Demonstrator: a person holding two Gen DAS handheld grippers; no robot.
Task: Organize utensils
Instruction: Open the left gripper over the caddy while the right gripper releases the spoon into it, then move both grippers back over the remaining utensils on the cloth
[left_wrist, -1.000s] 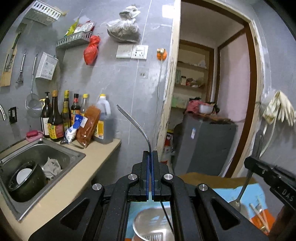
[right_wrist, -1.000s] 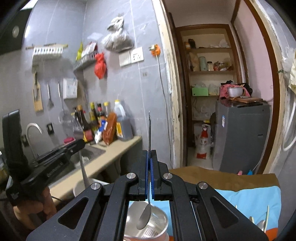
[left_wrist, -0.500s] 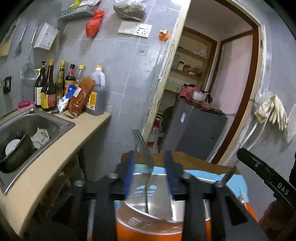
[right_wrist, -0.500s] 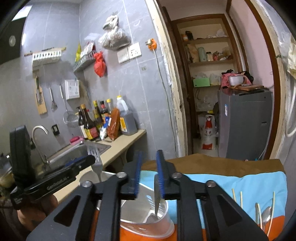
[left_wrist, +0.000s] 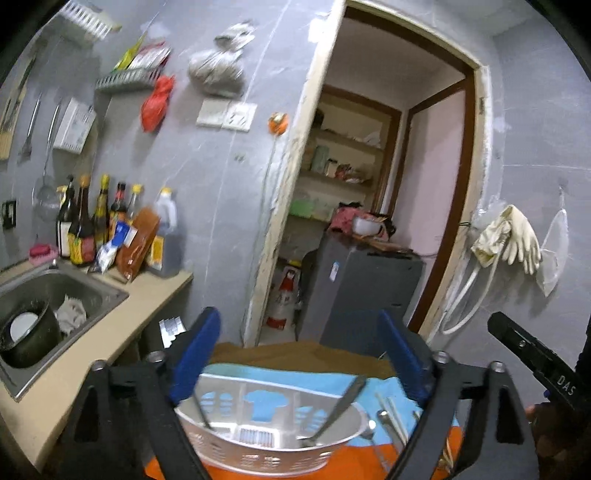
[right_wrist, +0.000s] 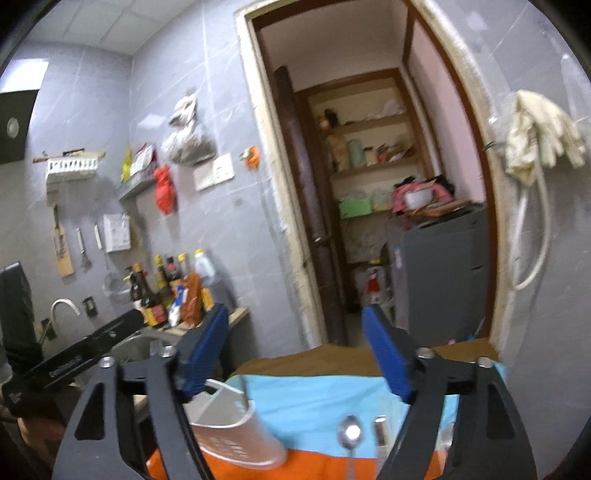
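We see the left gripper (left_wrist: 299, 354) spread wide, nothing held, above the white caddy (left_wrist: 269, 435) with two utensil handles (left_wrist: 341, 402) leaning inside. Right gripper (right_wrist: 295, 350) is wide apart too, empty; a spoon (right_wrist: 350, 435) lies on the blue-orange cloth (right_wrist: 317, 398) right of the caddy.

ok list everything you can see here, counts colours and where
utensil caddy: one, silver, on the blue-and-orange cloth, two utensils leaning inside
spoon: one, silver, on the cloth right of the caddy
cloth: one, blue and orange, over the near table
bottles: several, mostly dark, on the counter by the wall
sink: one, steel, left, a dark pot inside
gloves: one pair, cream, hanging on the right wall
cabinet: one, grey, inside the doorway
left hand-held gripper: black, blue pads, open
right hand-held gripper: black, blue pads, open
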